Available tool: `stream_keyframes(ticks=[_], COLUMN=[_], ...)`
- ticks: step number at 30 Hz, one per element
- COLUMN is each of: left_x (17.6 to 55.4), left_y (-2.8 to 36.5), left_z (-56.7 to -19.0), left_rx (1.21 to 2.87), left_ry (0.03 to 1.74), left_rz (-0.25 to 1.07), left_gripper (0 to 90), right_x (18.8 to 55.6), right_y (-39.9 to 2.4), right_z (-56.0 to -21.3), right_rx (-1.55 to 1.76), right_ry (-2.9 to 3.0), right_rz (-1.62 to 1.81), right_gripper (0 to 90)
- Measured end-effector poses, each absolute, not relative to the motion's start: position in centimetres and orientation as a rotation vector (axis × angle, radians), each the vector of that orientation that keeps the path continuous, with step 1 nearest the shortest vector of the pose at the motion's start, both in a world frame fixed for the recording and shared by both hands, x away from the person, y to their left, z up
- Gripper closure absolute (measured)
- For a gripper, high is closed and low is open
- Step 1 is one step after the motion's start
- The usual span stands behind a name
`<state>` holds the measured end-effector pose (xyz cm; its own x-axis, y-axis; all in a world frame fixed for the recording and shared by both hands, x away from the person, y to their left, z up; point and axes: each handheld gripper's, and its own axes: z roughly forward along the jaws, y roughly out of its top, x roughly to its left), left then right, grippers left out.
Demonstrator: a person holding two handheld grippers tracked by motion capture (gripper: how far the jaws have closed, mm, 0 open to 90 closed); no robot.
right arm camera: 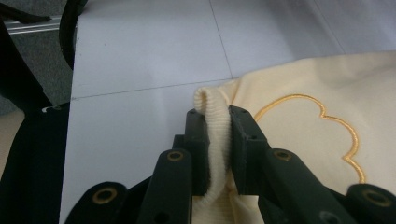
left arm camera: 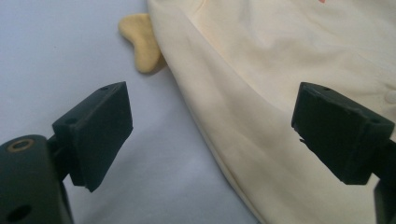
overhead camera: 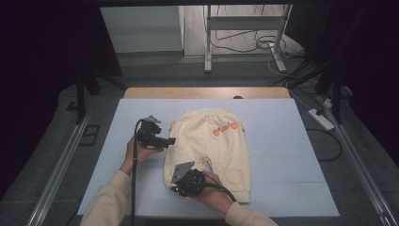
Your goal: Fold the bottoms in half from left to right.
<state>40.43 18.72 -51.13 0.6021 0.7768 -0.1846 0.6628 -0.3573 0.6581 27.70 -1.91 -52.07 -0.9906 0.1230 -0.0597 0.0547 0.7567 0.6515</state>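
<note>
Two hands, each holding a black gripper, low over the counter.

The left gripper (overhead camera: 162,140) sits in the person's left hand (overhead camera: 139,151) and lies almost flat, pointing to the right in the high view. Its two fingers (left arm camera: 100,130) stand far apart, with nothing pinched between them. The right gripper (right arm camera: 217,140) sits in the right hand (overhead camera: 211,188), close to the person, with its grey plate facing up. Its fingers (right arm camera: 198,149) are squeezed together on a ribbed cream hem (right arm camera: 215,144). Both arms come in from the bottom in cream sleeves (overhead camera: 106,202), and a black cable runs back along each one.
</note>
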Motion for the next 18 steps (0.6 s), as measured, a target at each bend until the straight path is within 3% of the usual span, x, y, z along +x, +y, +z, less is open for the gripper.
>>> stream_keyframes(ticks=[18], left_x=[43.1], left_y=[18.0], left_z=[-51.8], left_rx=[2.124], left_ry=[1.161], left_rz=[0.185], left_gripper=[13.5], right_x=[27.7], right_y=[-2.0], right_z=[-52.0], right_rx=[0.14], right_ry=[2.852], right_rz=[1.054], right_gripper=[78.1])
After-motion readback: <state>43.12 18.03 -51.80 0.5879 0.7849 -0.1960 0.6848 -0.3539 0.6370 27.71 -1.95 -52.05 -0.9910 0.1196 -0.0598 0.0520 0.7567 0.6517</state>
